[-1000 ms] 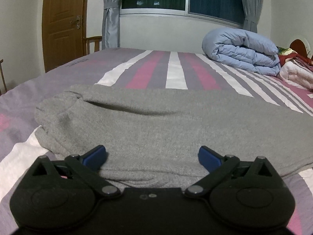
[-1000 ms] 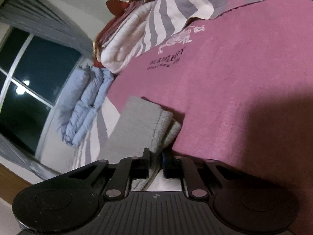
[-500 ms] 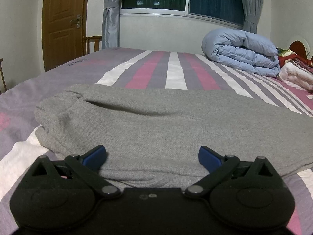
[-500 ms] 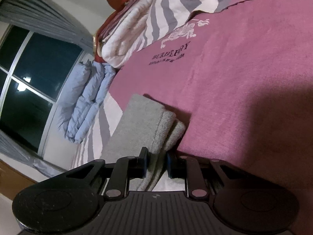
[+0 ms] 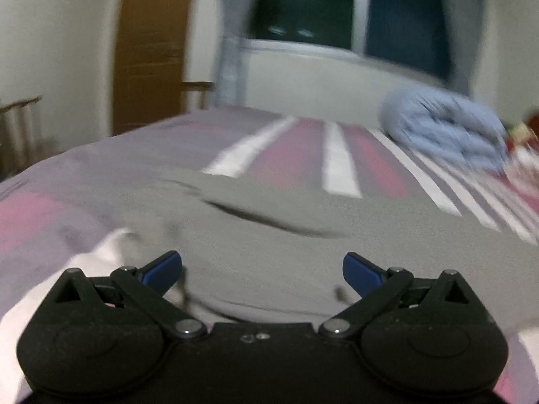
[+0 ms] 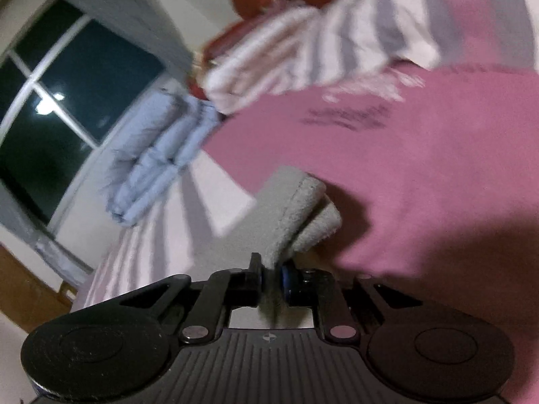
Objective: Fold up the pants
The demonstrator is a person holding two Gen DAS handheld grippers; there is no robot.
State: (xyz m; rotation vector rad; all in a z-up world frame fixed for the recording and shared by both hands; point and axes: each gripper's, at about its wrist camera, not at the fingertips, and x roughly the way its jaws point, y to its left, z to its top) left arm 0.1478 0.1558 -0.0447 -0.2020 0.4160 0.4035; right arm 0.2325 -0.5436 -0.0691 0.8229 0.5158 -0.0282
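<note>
Right wrist view: right hand-held gripper (image 6: 271,274) pinches gray pants (image 6: 286,208) on bed (image 6: 421,168).

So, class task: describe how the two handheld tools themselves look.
Left tool: matte black body, two round pivot housings, silver rivets, blue finger pads. Right tool: the same black linkage, plus a ribbed base plate with a small crosshair mark.

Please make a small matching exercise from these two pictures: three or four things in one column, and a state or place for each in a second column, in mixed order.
Things:
1. left gripper
2. right gripper
3. grey knitted pants
4. rolled light-blue quilt

States or places:
a. far on the bed, below the window
b. open, holding nothing
c. spread on the striped bed cover
d. shut on grey cloth

Pairs: 1-b, 2-d, 3-c, 4-a
</note>
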